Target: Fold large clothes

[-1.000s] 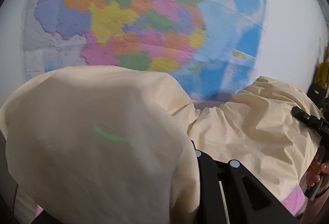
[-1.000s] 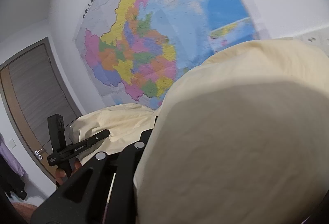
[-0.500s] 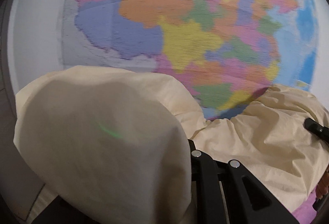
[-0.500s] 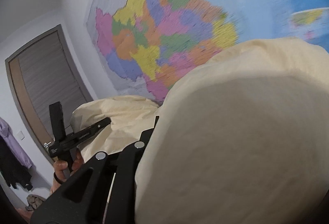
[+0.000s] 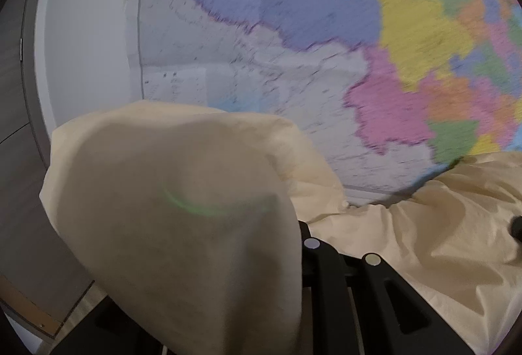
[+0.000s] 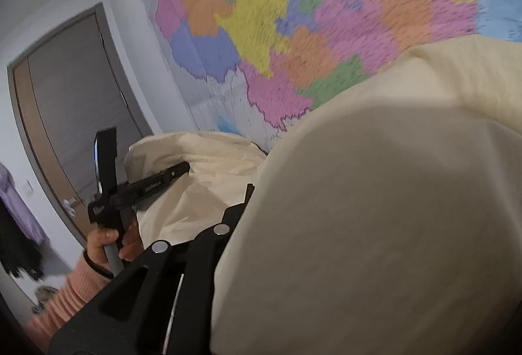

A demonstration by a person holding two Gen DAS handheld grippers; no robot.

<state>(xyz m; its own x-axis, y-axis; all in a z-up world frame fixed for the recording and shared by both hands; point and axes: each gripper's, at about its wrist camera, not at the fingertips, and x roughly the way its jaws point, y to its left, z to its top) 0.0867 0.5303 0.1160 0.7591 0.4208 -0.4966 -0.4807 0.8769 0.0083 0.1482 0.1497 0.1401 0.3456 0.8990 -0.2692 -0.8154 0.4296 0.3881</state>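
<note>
Left wrist view shows the cream garment draped over the left tool, so that the fingertips are buried in cloth; only the black frame with two silver screws shows beneath. I judge this tool clamped on the garment, since the fabric hangs from it and stretches away to the right, though the jaws themselves cannot be seen. Right wrist view tells the same of the right tool: a big fold of the garment covers its front, and it too seems clamped on the cloth. From there the left tool is seen held up in the person's hand, with a span of cloth sagging between the two.

Against the pictures of a second ago, both cameras have swung: the wall map now fills far more of each view and sits nearer, smeared by motion, and the door has grown larger in the right view. The grip on the cloth looks unchanged. That suggests the garment is being carried, raised in the air and spread between the two tools, toward wherever it will be laid; no fold has been made, so the task is at an early stage
</note>
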